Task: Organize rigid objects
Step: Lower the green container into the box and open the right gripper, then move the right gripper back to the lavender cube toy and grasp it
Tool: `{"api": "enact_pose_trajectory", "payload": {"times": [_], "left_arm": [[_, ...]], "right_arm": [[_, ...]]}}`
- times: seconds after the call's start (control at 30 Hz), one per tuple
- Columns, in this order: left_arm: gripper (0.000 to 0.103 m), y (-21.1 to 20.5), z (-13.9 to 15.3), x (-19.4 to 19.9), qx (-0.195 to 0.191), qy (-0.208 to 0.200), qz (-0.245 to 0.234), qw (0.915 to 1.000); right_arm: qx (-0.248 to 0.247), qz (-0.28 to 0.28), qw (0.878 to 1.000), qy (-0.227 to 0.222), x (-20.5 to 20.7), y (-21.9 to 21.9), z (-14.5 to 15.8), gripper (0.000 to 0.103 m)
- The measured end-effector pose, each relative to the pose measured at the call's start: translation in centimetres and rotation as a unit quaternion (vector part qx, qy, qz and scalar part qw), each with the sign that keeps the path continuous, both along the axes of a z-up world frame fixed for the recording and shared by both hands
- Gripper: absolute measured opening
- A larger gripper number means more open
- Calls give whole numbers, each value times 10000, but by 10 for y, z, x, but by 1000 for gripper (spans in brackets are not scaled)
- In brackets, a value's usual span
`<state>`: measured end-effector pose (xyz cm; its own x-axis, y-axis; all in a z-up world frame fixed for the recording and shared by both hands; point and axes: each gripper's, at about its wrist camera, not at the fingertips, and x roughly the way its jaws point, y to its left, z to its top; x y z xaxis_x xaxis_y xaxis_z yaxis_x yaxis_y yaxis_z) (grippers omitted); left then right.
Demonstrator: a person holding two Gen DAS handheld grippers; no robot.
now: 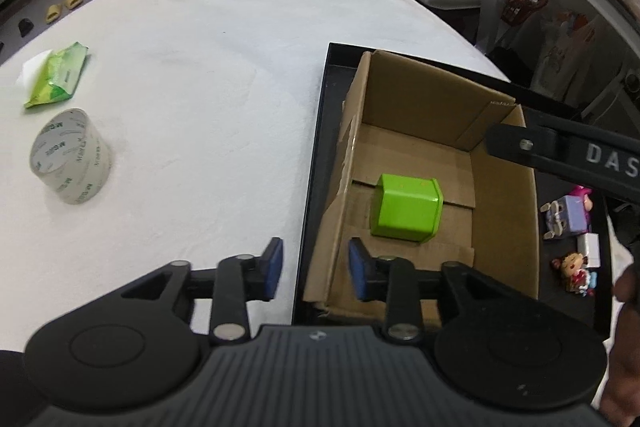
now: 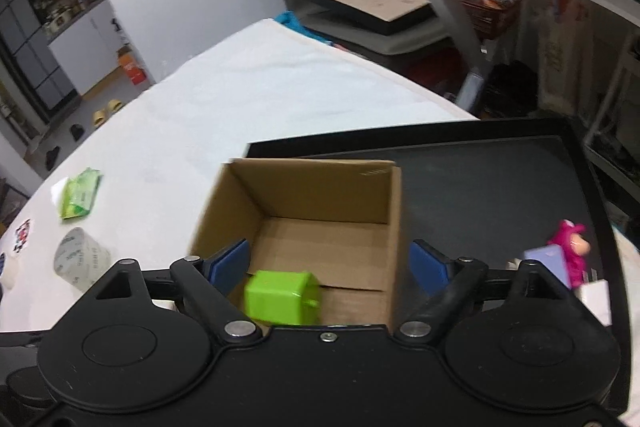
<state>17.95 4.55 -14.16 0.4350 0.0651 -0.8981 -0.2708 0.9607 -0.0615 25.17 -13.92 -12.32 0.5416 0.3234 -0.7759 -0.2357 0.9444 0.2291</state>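
A green box [image 1: 406,209] lies on the floor of an open cardboard box [image 1: 424,99] that stands in a black tray [image 1: 314,163]. My left gripper [image 1: 316,269] is open and empty, straddling the tray's left rim and the carton's near-left wall. My right gripper [image 2: 328,263] hovers open above the carton [image 2: 320,187], with the green box [image 2: 280,297] below between its fingers, untouched. Part of the right gripper's arm shows at the right edge of the left wrist view. A clear tape roll [image 1: 70,163] and a green wipes packet [image 1: 58,75] lie on the white table.
Small toy figures [image 1: 572,215] and a white cube [image 1: 588,249] sit in the tray to the right of the carton; a pink figure [image 2: 570,247] shows in the right wrist view. White cloth [image 1: 200,47] covers the table. Shelves and another tray stand beyond the table.
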Motion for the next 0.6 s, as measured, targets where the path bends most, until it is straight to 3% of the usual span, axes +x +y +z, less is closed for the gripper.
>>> {"api": "enact_pose_trajectory", "payload": {"times": [0.17, 0.3, 0.6], "left_arm": [[45, -12, 0, -2, 233, 61, -77, 9997], [49, -23, -2, -1, 385, 130, -109, 9991], [51, -44, -4, 6, 725, 266, -100, 9970]], "right_arm": [[18, -299, 9995, 82, -2, -25, -2, 90], [-259, -640, 9976, 28, -4, -44, -4, 96], [-583, -1067, 9923, 230, 7, -77, -26, 96]]}}
